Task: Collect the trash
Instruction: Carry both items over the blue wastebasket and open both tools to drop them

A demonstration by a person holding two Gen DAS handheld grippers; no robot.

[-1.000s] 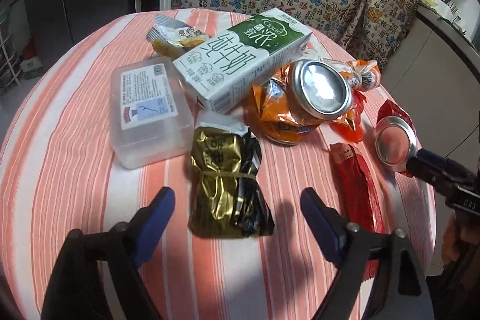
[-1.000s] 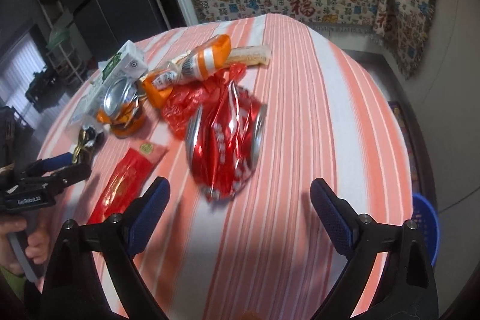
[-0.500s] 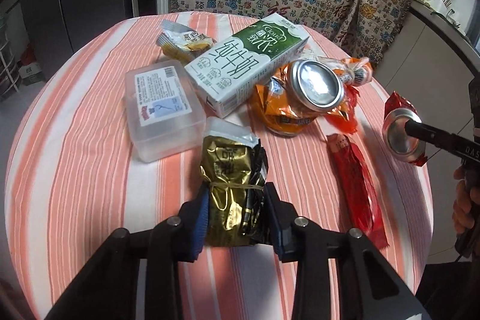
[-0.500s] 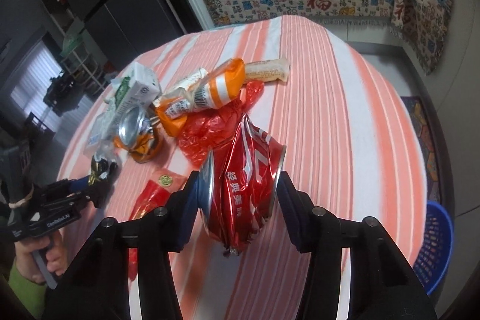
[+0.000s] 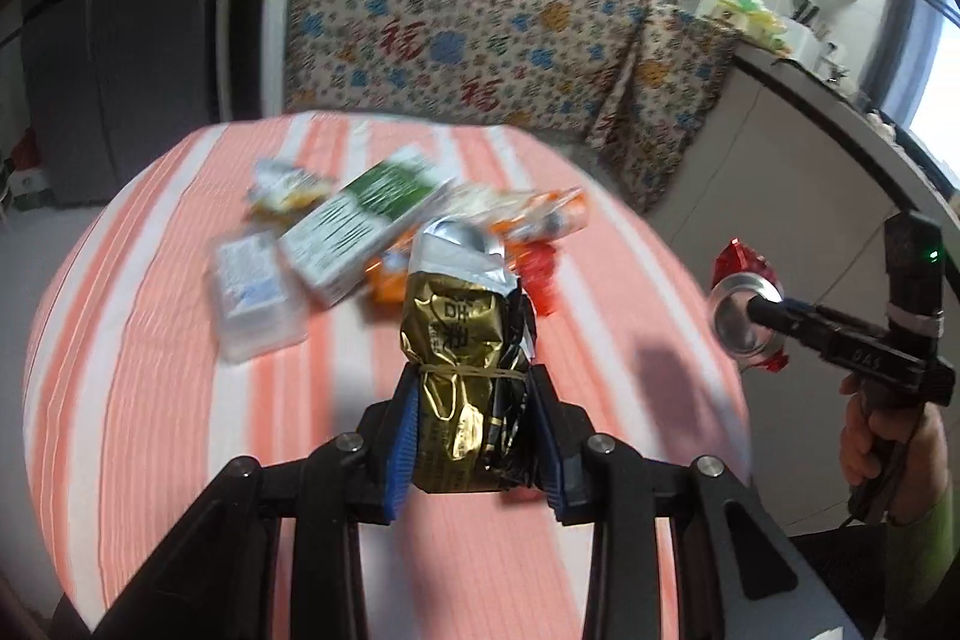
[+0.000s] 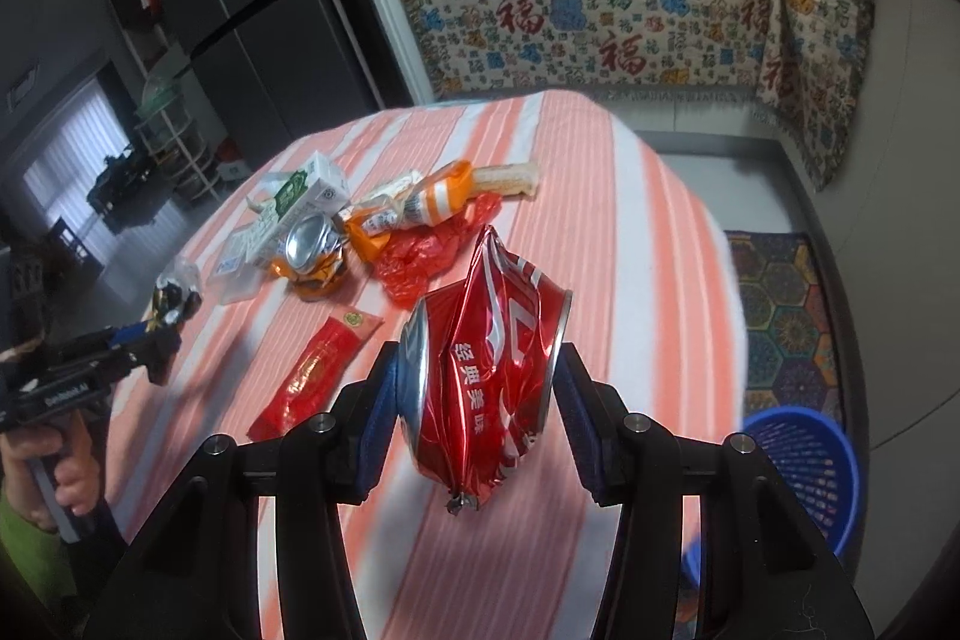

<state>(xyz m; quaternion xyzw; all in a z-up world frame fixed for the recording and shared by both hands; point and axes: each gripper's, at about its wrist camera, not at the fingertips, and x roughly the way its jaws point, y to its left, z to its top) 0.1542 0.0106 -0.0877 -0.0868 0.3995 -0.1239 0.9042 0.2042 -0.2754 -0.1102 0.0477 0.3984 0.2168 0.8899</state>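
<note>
Gold foil catches the light first: a crumpled gold packet [image 5: 459,370], tied round its middle with a thin band, sits clamped between the blue pads of the left gripper [image 5: 473,436]. Its long axis runs straight out along the fingers, silver torn end pointing away from the hand, and it hangs clear above the striped tablecloth [image 5: 180,400]. Beyond the fingertips lies the pile not yet picked up: a green-and-white milk carton [image 5: 366,226], a clear plastic box [image 5: 255,292] to its left, and an orange crushed can partly hidden behind the packet (blurred here, so I won't say more).

The right gripper [image 6: 480,400] grips a crushed red can [image 6: 486,388], one pad on each flattened metal end. So the can's axis lies crosswise between the fingers, while its buckled body bulges up and down, a torn point hanging below. It too is lifted off the cloth. Ahead and left of these fingers lie a red sachet [image 6: 318,370], long axis slanting away, a scrap of red wrapper [image 6: 420,256] and an orange-and-white wrapper [image 6: 420,202]. To the right, down on the floor, stands a blue basket [image 6: 804,460].
</note>
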